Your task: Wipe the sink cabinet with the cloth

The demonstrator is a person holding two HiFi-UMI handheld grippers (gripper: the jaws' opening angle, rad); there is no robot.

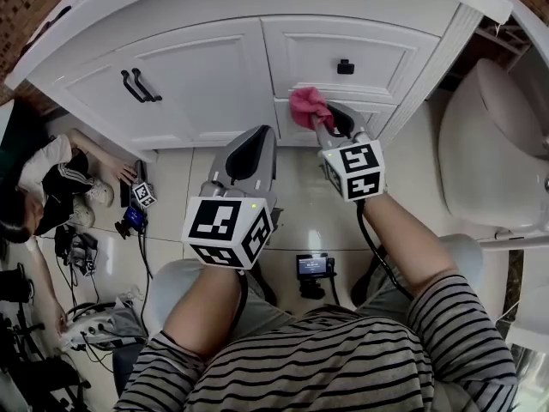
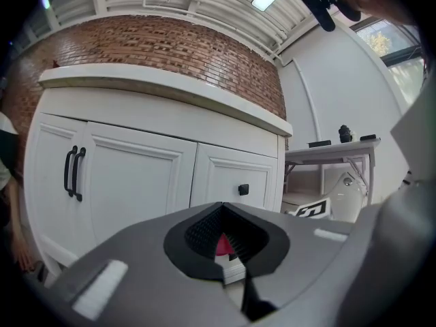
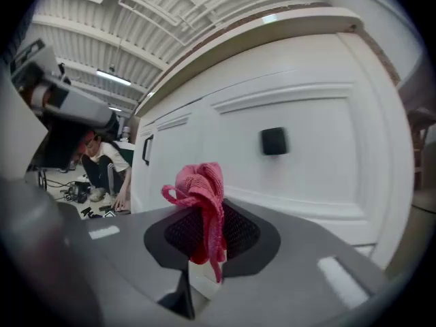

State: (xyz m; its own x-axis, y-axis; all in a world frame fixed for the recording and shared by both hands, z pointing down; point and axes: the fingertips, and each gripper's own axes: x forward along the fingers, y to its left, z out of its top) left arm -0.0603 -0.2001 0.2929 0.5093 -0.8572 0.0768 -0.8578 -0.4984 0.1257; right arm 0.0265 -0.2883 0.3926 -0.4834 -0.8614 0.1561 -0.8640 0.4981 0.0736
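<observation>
- I'm pinching the pink cloth in my right gripper, mid-frame, by the white sink cabinet (contact unclear).
- I'm holding my left gripper closed, empty, lower centre.

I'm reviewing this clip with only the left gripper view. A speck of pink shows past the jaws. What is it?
Observer: A pink cloth, bunched and pinched in the right hand-held gripper.
Operator: Where is it relative to the cabinet?
Observer: In the head view it is held just below the square black knob. I cannot tell whether it touches the cabinet.
Operator: A hand shows at my left edge. Whose is it?
Observer: It belongs to a person sitting on the floor to the left of the cabinet.
</observation>
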